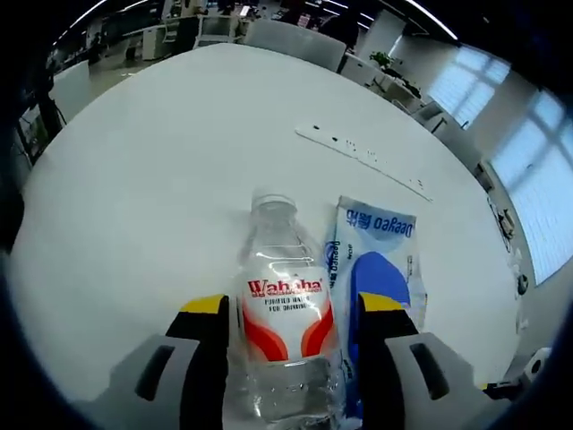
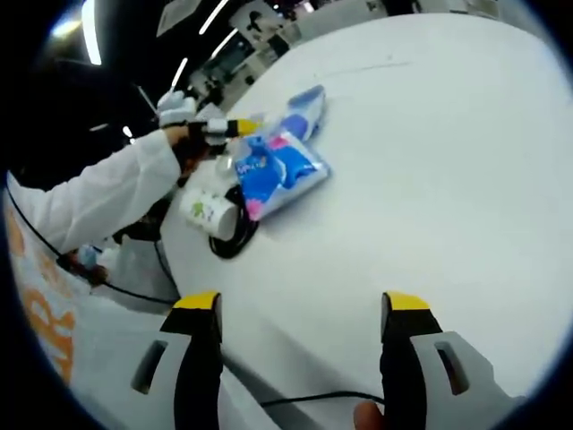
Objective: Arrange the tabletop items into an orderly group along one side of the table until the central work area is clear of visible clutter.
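your left tool (image 1: 291, 309) is clamped on the clear water bottle (image 1: 285, 327), jaws on either side of its red-and-white label, cap end pointing away from you. bottle sits on the white desk (image 1: 161, 179), just beside a blue-and-white tissue pack (image 1: 376, 260) on its right, touching or nearly so. a white power strip (image 1: 363, 159) lies further out on the desk, well apart from both.

your right tool (image 2: 300, 309) is spread wide with nothing between the jaws, only bare desk (image 2: 448, 161) there. in the right gripper view the left tool (image 2: 224, 130) shows at the desk edge, held by a hand in a white sleeve (image 2: 98, 197). next to it: two blue tissue packs (image 2: 277, 170), one behind the other, and a white cup (image 2: 210, 213) on its side on a black ring-shaped item (image 2: 240, 240). can't tell what the ring is.
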The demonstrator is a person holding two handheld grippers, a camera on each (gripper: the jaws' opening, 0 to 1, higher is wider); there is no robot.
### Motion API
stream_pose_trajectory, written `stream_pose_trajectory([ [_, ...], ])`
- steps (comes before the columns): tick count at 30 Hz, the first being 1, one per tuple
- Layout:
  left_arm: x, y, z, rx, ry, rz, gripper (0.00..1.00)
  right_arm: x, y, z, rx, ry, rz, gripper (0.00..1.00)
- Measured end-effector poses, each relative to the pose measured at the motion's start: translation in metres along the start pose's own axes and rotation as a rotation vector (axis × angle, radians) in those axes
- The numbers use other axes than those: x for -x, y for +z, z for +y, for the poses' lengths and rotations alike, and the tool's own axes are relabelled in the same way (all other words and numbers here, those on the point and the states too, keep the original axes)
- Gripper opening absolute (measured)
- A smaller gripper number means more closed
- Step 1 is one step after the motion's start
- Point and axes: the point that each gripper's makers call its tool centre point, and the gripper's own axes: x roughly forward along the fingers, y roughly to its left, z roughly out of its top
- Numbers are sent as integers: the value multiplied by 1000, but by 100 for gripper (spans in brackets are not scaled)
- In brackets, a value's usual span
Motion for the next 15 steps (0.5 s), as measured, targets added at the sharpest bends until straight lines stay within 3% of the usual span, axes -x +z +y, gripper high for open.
stream_pose_trajectory([
  [1, -1, -1, 3, -33, 19, 2, 49, 0, 0, 0, 0, 1, -2, 71],
  [4, -4, -1, -6, -1, 0, -12, 44, 0, 0, 1, 1, 2, -6, 71],
  [15, 12, -1, -5, -78, -4, -35, 40, 15, 4, -3, -3, -21, -71, 70],
])
